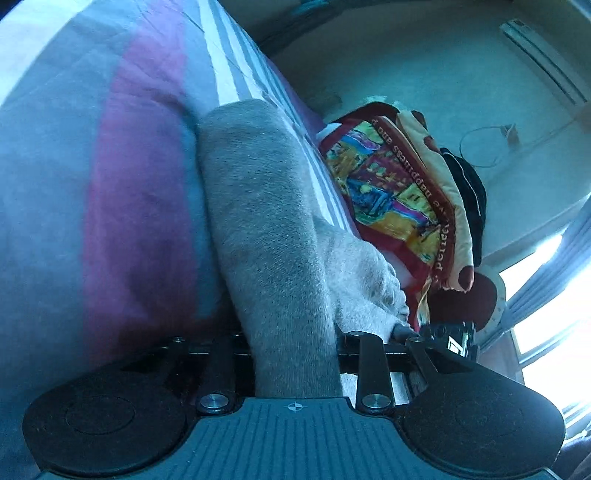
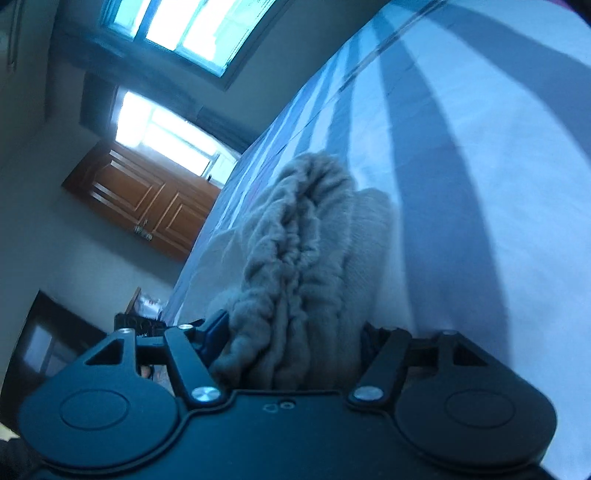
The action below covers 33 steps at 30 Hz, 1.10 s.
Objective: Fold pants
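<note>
The pants are grey fleece. In the left wrist view a smooth length of the pants point(image 1: 266, 229) runs from my left gripper point(image 1: 295, 354) out over the striped bedspread point(image 1: 140, 177). The left gripper is shut on this fabric, which hides its fingertips. In the right wrist view the gathered waistband of the pants point(image 2: 299, 251) bunches up from my right gripper point(image 2: 291, 350), which is shut on it. The fabric hangs against the striped bed sheet point(image 2: 461, 206). The right fingertips are hidden by the cloth.
A folded colourful blanket point(image 1: 391, 192) and dark clothes point(image 1: 465, 192) lie on the bed beside the pants. Bright windows point(image 2: 173, 22), a wooden cabinet point(image 2: 147, 199) and a dark screen point(image 2: 48, 343) stand beyond the bed edge.
</note>
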Motion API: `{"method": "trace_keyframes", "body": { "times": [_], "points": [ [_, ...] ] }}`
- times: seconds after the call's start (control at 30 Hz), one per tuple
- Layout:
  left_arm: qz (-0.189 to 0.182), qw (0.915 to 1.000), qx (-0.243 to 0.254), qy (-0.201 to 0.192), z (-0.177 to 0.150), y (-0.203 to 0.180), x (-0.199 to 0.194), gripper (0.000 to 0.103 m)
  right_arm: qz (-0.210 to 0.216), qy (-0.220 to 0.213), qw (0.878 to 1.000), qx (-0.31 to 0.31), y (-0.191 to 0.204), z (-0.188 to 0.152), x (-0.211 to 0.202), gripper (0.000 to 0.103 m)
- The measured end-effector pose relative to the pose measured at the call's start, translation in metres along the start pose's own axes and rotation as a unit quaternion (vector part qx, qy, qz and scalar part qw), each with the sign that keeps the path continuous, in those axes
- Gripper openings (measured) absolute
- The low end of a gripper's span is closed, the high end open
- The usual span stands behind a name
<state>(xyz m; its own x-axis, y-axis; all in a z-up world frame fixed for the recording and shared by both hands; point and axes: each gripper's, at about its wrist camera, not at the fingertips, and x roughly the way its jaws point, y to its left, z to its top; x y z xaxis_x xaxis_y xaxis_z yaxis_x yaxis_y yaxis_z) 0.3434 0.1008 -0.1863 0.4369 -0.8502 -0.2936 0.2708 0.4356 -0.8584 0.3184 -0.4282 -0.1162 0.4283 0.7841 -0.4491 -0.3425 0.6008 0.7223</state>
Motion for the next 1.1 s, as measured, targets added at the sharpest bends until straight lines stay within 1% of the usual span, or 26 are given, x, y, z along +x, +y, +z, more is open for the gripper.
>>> {"method": "trace_keyframes", "body": {
  "times": [0.03,0.1,0.17,0.2,0.33,0.4,0.5,0.6,0.63,0.67,0.7,0.73,0.8,0.83,0.97,1.1],
  "points": [
    [-0.002,1.0000,0.002,-0.004,0.000,-0.001,0.000,0.030,0.000,0.008,1.000,-0.005,0.002,0.004,0.006,0.063],
    [-0.018,0.9995,0.001,-0.027,-0.002,-0.003,-0.007,0.027,-0.003,0.017,1.000,-0.013,0.008,0.009,0.012,0.057],
    [-0.040,0.9979,0.003,-0.051,-0.003,-0.006,-0.018,0.026,0.008,0.016,1.000,-0.012,0.014,0.015,0.011,0.053],
    [-0.042,0.9972,0.011,-0.061,-0.001,-0.010,-0.022,0.026,0.015,0.015,1.000,-0.017,0.019,0.019,0.009,0.052],
    [-0.047,0.9929,0.023,-0.107,0.029,-0.013,-0.047,0.026,0.040,0.019,0.998,-0.053,0.050,0.044,0.018,0.050],
    [-0.034,0.9919,0.031,-0.118,0.053,-0.010,-0.060,0.026,0.053,0.020,0.996,-0.063,0.061,0.065,0.032,0.050],
    [-0.008,0.9921,0.035,-0.120,0.083,0.000,-0.069,0.026,0.063,0.025,0.996,-0.066,0.070,0.097,0.068,0.050],
    [0.027,0.9930,0.019,-0.114,0.099,0.027,-0.069,0.026,0.058,0.035,0.997,-0.040,0.061,0.116,0.104,0.051],
    [0.049,0.9933,0.008,-0.104,0.099,0.042,-0.064,0.026,0.051,0.041,0.997,-0.031,0.054,0.117,0.115,0.053],
    [0.073,0.9934,-0.004,-0.088,0.092,0.060,-0.054,0.027,0.039,0.050,0.998,-0.021,0.046,0.117,0.129,0.060],
    [0.058,0.9929,-0.010,-0.103,0.087,0.069,-0.054,0.027,0.009,0.063,0.998,-0.009,0.034,0.113,0.141,0.062],
    [0.045,0.9921,-0.015,-0.116,0.084,0.073,-0.055,0.027,-0.014,0.070,0.997,-0.001,0.023,0.105,0.151,0.059],
    [0.043,0.9919,-0.007,-0.119,0.082,0.073,-0.054,0.027,-0.001,0.034,0.999,-0.018,0.020,0.092,0.147,0.060],
    [0.042,0.9922,-0.009,-0.117,0.083,0.073,-0.054,0.027,-0.001,0.028,0.999,-0.027,0.021,0.089,0.144,0.060],
    [0.045,0.9918,-0.001,-0.119,0.083,0.077,-0.055,0.027,0.003,0.025,0.999,-0.033,0.019,0.083,0.137,0.060],
    [0.044,0.9913,0.010,-0.124,0.076,0.079,-0.061,0.027,-0.001,0.020,0.999,-0.039,0.021,0.080,0.132,0.059]
  ]
}}
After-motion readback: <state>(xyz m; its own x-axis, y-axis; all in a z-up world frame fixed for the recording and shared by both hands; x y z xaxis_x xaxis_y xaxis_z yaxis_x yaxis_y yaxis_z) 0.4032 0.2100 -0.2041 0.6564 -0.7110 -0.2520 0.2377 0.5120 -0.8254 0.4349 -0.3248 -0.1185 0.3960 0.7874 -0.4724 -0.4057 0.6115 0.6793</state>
